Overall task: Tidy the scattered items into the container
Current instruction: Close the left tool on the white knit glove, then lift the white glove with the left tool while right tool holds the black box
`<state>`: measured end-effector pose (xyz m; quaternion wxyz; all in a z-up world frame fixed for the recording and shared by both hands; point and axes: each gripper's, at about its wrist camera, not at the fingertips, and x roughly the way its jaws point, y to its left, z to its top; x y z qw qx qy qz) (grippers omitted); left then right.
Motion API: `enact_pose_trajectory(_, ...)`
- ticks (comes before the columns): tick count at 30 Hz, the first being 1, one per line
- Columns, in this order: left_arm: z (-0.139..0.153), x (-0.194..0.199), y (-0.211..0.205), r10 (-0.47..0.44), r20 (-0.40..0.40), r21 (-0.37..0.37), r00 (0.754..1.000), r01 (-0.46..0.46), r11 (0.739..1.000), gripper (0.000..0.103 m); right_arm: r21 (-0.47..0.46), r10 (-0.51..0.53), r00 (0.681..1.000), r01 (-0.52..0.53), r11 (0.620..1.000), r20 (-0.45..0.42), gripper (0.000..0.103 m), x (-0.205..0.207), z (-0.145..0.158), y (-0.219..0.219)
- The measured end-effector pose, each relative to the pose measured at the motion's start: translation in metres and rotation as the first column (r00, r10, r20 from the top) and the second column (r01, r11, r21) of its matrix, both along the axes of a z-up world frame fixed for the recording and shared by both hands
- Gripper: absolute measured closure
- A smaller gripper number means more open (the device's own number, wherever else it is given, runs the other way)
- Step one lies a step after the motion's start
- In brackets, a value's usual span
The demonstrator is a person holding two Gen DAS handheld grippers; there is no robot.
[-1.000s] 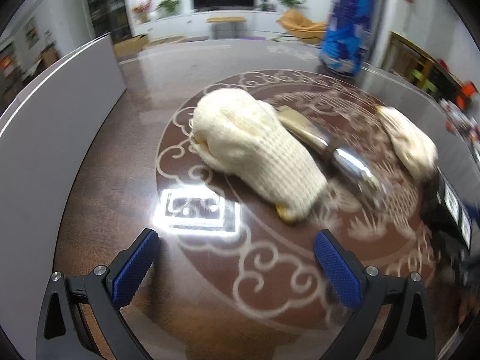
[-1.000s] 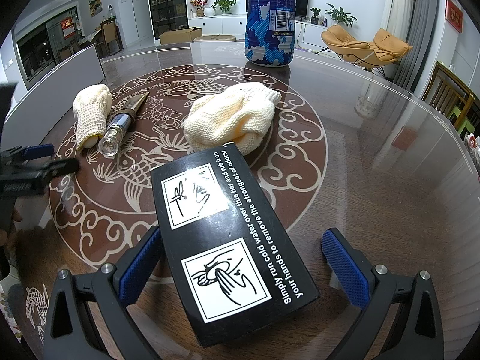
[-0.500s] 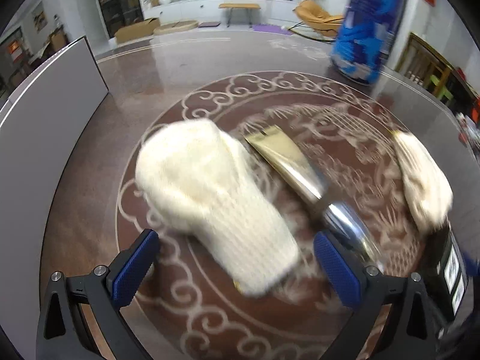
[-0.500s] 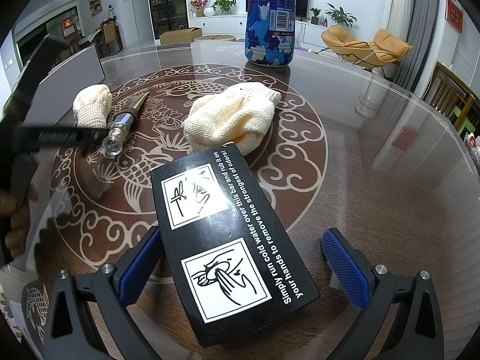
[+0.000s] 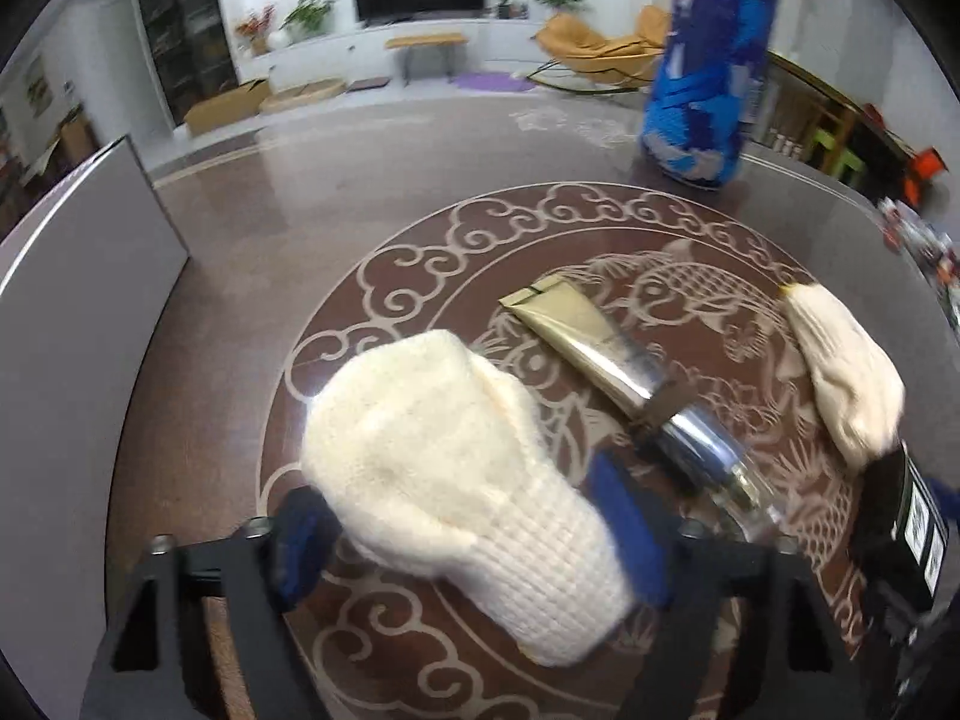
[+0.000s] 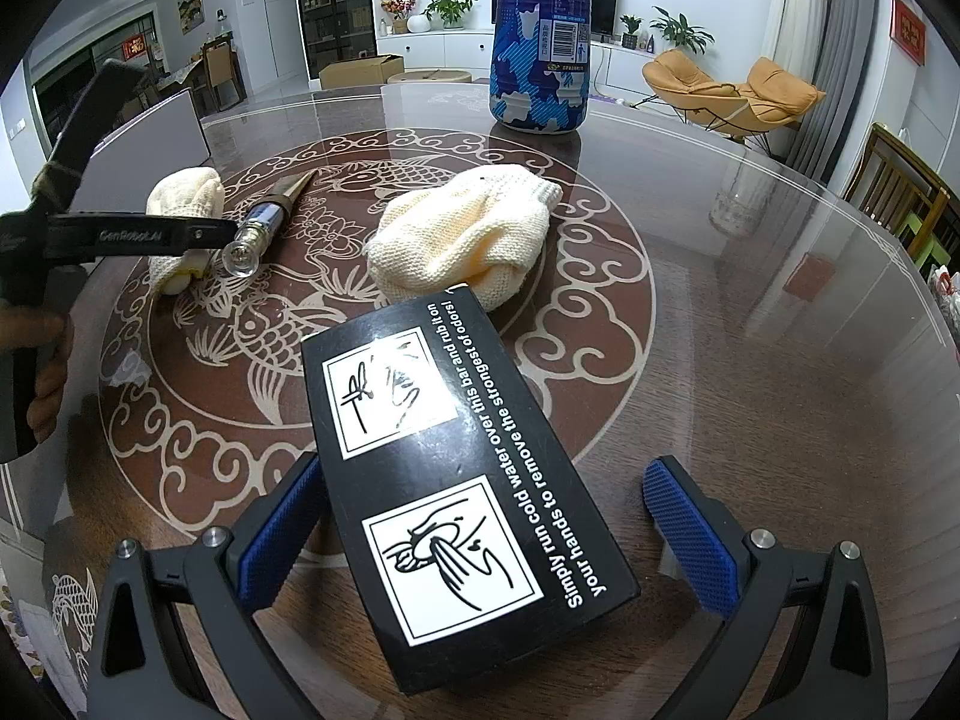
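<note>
A cream knitted glove (image 5: 444, 468) lies on the patterned table, and my left gripper (image 5: 462, 540) straddles its cuff end. The jaws are closing, and both blue pads (image 5: 624, 534) touch the glove's sides. Beside the glove lies a gold tube with a silver cap (image 5: 600, 348). A second cream glove (image 6: 468, 234) rests mid-table. My right gripper (image 6: 480, 528) stands open over a black printed box (image 6: 456, 480). The box lies flat between its fingers, and the right pad is clear of it. In the right wrist view, the left gripper (image 6: 204, 234) partly hides the first glove (image 6: 180, 204).
A tall blue can (image 6: 540, 42) stands at the far side of the table. A grey container wall (image 5: 72, 300) rises along the left edge. A person's hand (image 6: 42, 372) holds the left gripper's handle. A glass table edge curves at the right.
The left gripper moved forward over the cream glove, and its jaws went from wide apart to closed in against the glove's sides. The right gripper and the black box stayed still.
</note>
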<state>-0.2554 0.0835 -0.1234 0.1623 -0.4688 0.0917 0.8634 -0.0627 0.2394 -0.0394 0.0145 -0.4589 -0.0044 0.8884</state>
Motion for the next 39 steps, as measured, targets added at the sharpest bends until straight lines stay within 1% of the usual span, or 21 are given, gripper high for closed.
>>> enact_pose_trajectory(3,0.003,0.008,0.000,-0.030,-0.013,-0.002,0.999,0.030,1.000,0.039,0.000,0.000,1.000,0.000,1.000,0.000,0.000,0.001,0.000,0.000)
enact_pose_trajectory(5,0.005,0.014,0.003,-0.059,-0.026,-0.002,0.998,0.058,0.998,0.040,0.000,0.000,1.000,0.000,1.000,0.000,0.000,0.001,0.000,0.000)
enact_pose_trajectory(9,0.005,0.046,0.002,-0.133,-0.056,0.000,0.989,0.134,0.991,0.040,0.000,0.000,1.000,0.000,1.000,0.000,0.000,0.001,0.000,0.000)
enact_pose_trajectory(14,0.004,0.085,-0.004,-0.224,-0.049,0.010,0.973,0.225,0.974,0.040,0.000,0.001,1.000,-0.001,1.000,0.000,0.000,0.001,0.001,0.000)
enact_pose_trajectory(16,0.004,0.097,-0.006,-0.244,-0.044,0.009,0.969,0.245,0.970,0.040,0.000,0.001,1.000,-0.001,1.000,0.000,0.000,0.002,0.001,0.000)
enact_pose_trajectory(18,0.005,0.110,-0.010,-0.251,-0.043,0.008,0.967,0.251,0.968,0.040,0.000,0.001,1.000,-0.001,1.000,0.000,0.000,0.001,0.001,0.000)
enact_pose_trajectory(21,0.005,0.118,-0.012,-0.238,-0.043,0.011,0.970,0.238,0.971,0.039,0.000,0.001,1.000,-0.001,1.000,0.000,0.000,0.002,0.001,0.000)
enact_pose_trajectory(27,0.004,0.119,-0.012,-0.215,-0.038,0.009,0.976,0.215,0.977,0.038,0.000,0.001,1.000,-0.001,1.000,0.000,0.000,0.002,0.001,0.000)
enact_pose_trajectory(39,0.004,0.122,-0.013,-0.203,-0.044,0.007,0.978,0.203,0.979,0.036,-0.001,0.002,1.000,-0.002,1.000,0.000,0.000,0.002,0.001,0.000)
